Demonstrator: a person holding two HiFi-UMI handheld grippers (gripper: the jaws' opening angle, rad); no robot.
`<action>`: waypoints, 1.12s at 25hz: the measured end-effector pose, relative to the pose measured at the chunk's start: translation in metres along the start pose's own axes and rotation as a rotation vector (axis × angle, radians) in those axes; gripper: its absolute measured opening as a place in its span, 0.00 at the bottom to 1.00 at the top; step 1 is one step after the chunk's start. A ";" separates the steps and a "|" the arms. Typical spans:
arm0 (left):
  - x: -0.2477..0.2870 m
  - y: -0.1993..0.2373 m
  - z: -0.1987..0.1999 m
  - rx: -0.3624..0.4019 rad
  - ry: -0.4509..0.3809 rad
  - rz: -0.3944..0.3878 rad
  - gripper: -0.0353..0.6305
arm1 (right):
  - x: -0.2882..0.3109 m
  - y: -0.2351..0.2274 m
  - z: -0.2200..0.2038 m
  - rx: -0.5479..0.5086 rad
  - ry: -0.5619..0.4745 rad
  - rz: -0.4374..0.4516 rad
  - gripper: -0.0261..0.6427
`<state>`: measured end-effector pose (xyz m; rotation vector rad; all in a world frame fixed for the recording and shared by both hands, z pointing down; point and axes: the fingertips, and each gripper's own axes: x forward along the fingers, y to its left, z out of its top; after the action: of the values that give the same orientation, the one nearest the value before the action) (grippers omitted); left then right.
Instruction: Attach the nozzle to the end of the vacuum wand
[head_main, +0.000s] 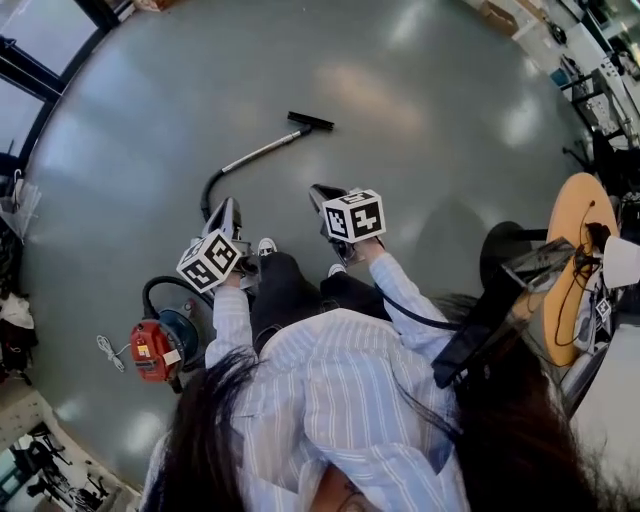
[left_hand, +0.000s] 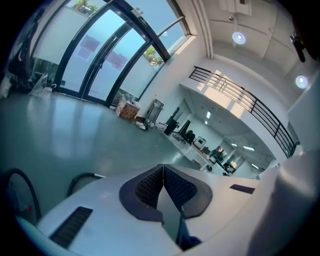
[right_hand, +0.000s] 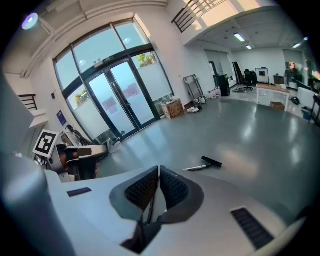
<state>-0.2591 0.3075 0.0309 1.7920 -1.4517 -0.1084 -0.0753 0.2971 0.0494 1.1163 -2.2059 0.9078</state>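
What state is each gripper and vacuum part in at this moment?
left gripper: shut, empty
right gripper: shut, empty
vacuum wand: lying on the floor, unheld
nozzle: on the floor at the wand's far end; whether attached, cannot tell
red vacuum cleaner: on the floor

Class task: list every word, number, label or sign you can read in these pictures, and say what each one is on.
No text here can be read.
Left cube, right cube: black-and-white square markers, no letters.
Vacuum: white label, too small to read.
Wall sign: purple, blurred.
Door posters: pinkish, blurred.
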 end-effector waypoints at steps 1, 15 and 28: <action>-0.004 -0.013 -0.013 -0.025 -0.006 -0.008 0.06 | -0.010 -0.004 -0.007 -0.015 0.005 0.007 0.06; -0.067 -0.072 -0.107 0.046 0.019 0.023 0.06 | -0.053 0.014 -0.070 -0.040 0.028 0.158 0.06; -0.070 -0.080 -0.095 0.127 0.009 -0.016 0.06 | -0.049 0.029 -0.056 -0.076 0.007 0.160 0.06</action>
<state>-0.1701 0.4181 0.0162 1.9037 -1.4671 -0.0163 -0.0657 0.3758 0.0433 0.9105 -2.3300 0.8831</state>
